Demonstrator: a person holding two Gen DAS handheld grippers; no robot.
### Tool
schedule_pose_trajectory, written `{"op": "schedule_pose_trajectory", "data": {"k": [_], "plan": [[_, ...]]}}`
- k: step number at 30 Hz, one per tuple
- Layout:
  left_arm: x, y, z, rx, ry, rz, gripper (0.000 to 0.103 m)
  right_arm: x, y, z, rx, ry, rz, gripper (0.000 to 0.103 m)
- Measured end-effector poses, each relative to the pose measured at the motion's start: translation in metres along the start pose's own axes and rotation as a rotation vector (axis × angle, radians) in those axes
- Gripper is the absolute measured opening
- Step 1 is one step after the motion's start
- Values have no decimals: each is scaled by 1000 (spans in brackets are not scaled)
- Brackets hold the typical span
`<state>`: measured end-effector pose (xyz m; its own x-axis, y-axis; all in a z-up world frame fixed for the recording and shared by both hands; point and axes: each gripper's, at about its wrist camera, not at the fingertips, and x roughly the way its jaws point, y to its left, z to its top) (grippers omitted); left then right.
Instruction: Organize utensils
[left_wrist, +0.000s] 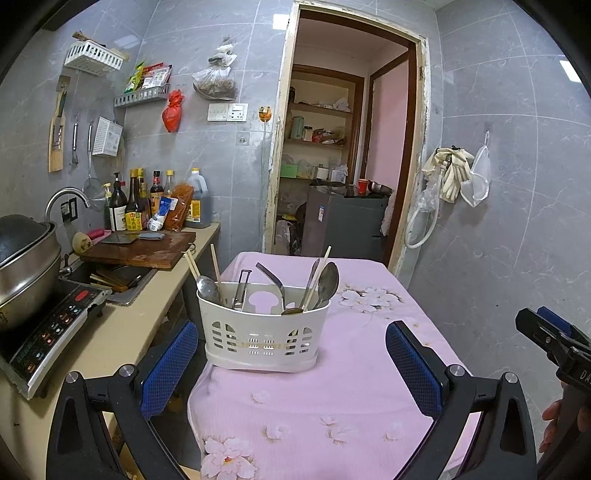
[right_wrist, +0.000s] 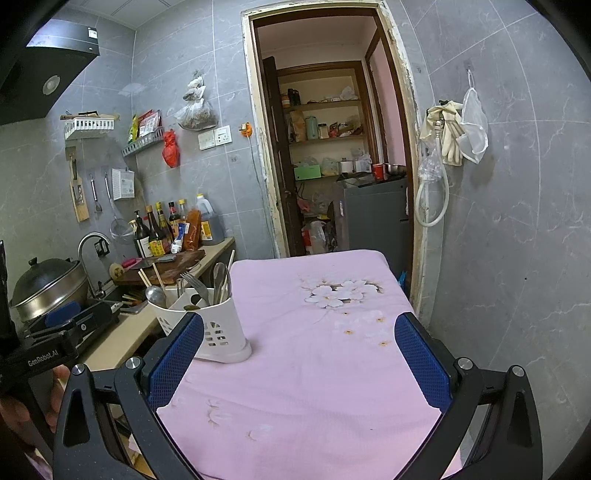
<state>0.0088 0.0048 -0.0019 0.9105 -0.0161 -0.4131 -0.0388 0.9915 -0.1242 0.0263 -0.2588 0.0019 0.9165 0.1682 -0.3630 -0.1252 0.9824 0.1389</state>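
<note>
Both wrist views face the doorway (left_wrist: 347, 147) across the table (right_wrist: 314, 369).

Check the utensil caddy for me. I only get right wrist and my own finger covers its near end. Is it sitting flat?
Observer: Yes. Left wrist shows the whole white utensil caddy flat on the pink tablecloth, near the cloth's left edge.
Operator: Left gripper on it?
Observer: No. The left gripper is open and empty, short of the caddy.
Operator: What's behind the left gripper in my view?
Observer: An induction cooktop on the counter, with a steel pot sitting on it.
</note>
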Motion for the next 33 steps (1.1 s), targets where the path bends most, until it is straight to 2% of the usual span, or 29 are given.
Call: {"op": "schedule_pose_trajectory", "data": {"k": [33], "plan": [[-1,-4,3,7,1,-10,102,-1,-2,0,-2,0,1,102]]}}
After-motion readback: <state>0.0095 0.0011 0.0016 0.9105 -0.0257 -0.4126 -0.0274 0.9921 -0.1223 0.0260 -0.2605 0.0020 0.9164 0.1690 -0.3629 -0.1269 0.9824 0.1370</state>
